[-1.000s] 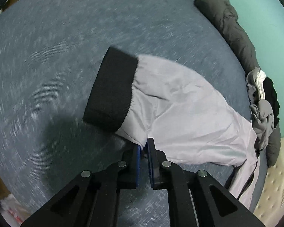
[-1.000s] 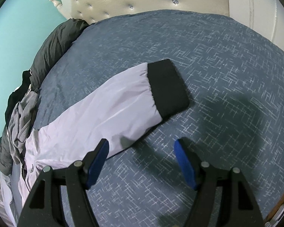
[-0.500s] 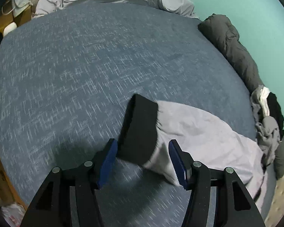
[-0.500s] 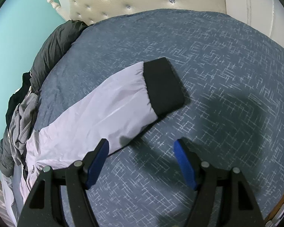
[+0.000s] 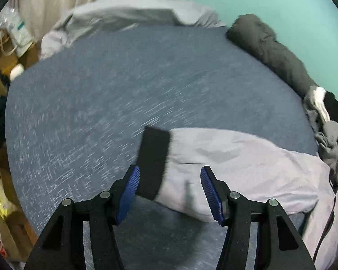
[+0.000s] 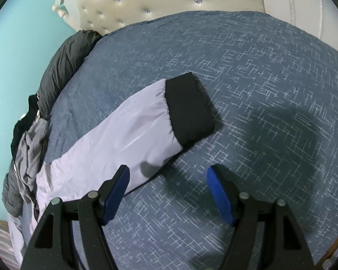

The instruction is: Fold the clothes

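Blue bed point(image 6: 270, 72) with a pale jacket point(image 6: 115, 135), partly cut off.
Left tongs point(image 5: 167, 193) are opening around its black cuff point(image 5: 154, 162); right tongs point(image 6: 167, 193) hover open, empty.

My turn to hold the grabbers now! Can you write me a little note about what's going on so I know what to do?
Left gripper: jaws opening, pads pressing on nothing; the black ribbed cuff of the pale lilac jacket sleeve lies between them.
Right gripper: open, holding nothing, above the blue patterned bedspread beside the sleeve.
Things: the sleeve lies stretched flat across the bed; the rest of the jacket hangs toward the bed edge by a heap of dark and grey clothes.
Done: sleeve laid out.
Left: probably fold the sleeve in, then fold the body.
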The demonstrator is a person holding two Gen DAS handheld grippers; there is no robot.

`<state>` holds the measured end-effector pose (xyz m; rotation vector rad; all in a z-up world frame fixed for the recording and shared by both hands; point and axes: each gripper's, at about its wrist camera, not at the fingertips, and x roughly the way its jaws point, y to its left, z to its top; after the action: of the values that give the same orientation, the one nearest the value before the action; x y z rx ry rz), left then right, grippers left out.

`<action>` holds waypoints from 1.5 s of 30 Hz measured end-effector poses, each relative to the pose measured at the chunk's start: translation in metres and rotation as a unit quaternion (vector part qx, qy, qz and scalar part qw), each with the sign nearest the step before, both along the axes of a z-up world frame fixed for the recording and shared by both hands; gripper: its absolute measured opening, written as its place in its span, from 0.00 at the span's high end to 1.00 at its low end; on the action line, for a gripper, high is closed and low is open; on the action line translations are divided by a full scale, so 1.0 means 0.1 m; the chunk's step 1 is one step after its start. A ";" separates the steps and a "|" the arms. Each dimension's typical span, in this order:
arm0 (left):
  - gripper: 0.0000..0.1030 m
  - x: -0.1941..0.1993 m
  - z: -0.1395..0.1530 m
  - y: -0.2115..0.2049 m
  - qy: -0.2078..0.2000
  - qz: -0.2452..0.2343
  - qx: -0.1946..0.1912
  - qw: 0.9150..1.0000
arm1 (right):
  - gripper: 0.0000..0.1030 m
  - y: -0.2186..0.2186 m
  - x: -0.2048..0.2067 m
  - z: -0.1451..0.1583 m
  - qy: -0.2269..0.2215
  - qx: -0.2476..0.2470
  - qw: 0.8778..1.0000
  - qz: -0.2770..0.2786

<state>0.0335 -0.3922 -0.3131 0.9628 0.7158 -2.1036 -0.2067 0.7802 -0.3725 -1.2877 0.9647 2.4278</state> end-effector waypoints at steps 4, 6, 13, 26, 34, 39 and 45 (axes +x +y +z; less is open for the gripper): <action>0.34 -0.25 0.20 0.14 0.028 -0.017 0.001 0.999 | 0.25 0.04 0.01 -0.01 0.005 -0.018 1.000 0.006; 0.34 -0.38 0.26 0.24 0.034 -0.034 0.003 0.999 | 0.25 0.08 0.01 -0.01 0.011 -0.025 1.000 0.003; 0.32 -0.73 0.30 0.62 0.040 -0.086 0.005 0.996 | 0.25 0.17 -0.05 -0.02 0.028 -0.042 0.999 -0.020; 0.32 -1.12 0.21 1.35 0.040 -0.151 0.006 0.988 | 0.98 -0.21 -0.50 0.46 0.077 0.044 0.994 0.056; 0.32 -1.20 0.26 1.82 0.062 -0.202 0.022 0.977 | 1.00 -0.88 -0.60 1.37 0.139 0.100 0.977 0.128; 0.30 -1.18 0.26 2.05 0.065 -0.232 0.038 0.970 | 1.00 -1.16 -0.72 1.65 0.136 0.078 0.978 0.139; 0.30 -1.16 0.19 2.25 0.052 -0.259 0.033 0.964 | 0.43 -0.96 -0.53 1.04 0.063 0.019 0.993 0.095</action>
<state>-0.0828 -0.1675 -0.2944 1.1788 0.6370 -2.6133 -0.2594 0.6844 -0.2687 -1.2799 0.8579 2.6857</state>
